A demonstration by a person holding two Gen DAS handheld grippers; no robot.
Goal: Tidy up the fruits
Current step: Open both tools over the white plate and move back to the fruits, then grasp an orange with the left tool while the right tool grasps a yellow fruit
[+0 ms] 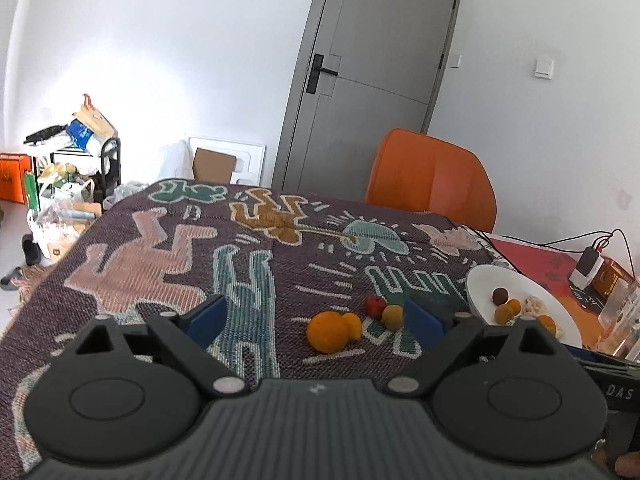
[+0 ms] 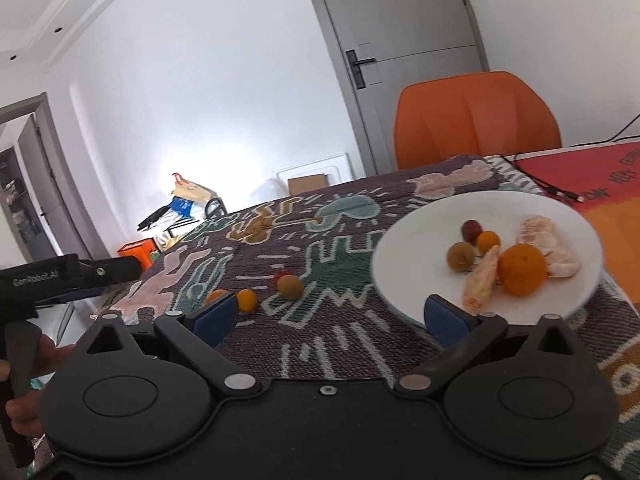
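Note:
Several loose fruits lie on the patterned cloth: an orange [image 1: 326,332] with a small yellow-orange fruit [image 1: 353,322] against it, a small red fruit [image 1: 375,305] and a brownish-yellow fruit [image 1: 393,317]. My left gripper [image 1: 316,322] is open and empty, hovering just before the orange. A white plate [image 2: 404,248] holds an orange [image 2: 522,269], peeled segments [image 2: 538,232] and several small fruits. My right gripper [image 2: 332,318] is open and empty, its right finger [image 2: 446,322] at the plate's near rim. The brownish fruit [image 2: 291,286] and the small orange fruit [image 2: 247,300] also show there.
An orange chair [image 1: 432,180] stands behind the table. A charger with cables [image 1: 588,268] and a clear glass object [image 1: 620,320] sit right of the plate [image 1: 480,280]. The left gripper's body [image 2: 60,276] reaches in from the left in the right wrist view.

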